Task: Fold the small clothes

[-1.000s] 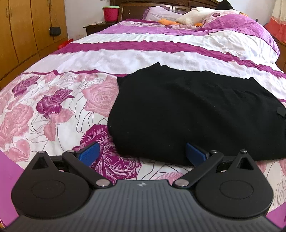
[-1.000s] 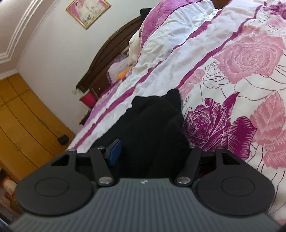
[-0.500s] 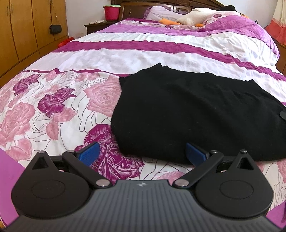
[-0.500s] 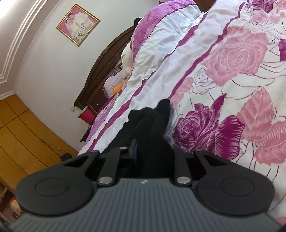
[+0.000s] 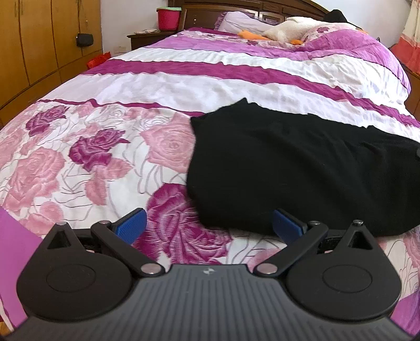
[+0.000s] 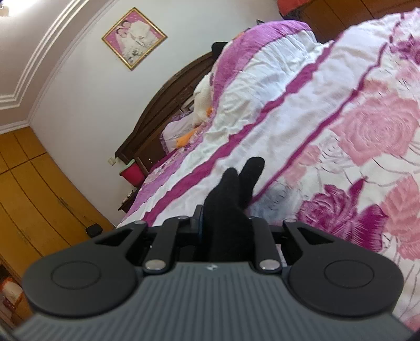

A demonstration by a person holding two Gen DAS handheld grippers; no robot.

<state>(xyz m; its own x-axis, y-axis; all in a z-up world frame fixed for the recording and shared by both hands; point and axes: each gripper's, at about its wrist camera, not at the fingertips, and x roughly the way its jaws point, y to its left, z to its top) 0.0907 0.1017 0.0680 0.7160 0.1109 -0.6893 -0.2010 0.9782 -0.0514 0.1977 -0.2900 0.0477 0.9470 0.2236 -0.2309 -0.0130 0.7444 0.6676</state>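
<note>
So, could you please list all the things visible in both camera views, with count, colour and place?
black garment: 1, black, lying on the bed, one end pinched in the right gripper
bedcover: 1, white with purple stripes and pink roses, over the bed
headboard: 1, dark brown, far end of the bed
bucket: 1, red, on the nightstand
wardrobe: 1, yellow-brown, along the wall
picture: 1, pink with gold frame, on the wall
left gripper: 1, black with blue pads, open
right gripper: 1, black, shut on the garment

garment (image 5: pixel 302 170): matt black knit cloth
bedspread (image 5: pixel 183 86): crinkled printed cloth
wardrobe (image 5: pixel 34 39): smooth, lightly glossy wood
left gripper (image 5: pixel 208 227): matt black plastic, ribbed blue pads
</note>
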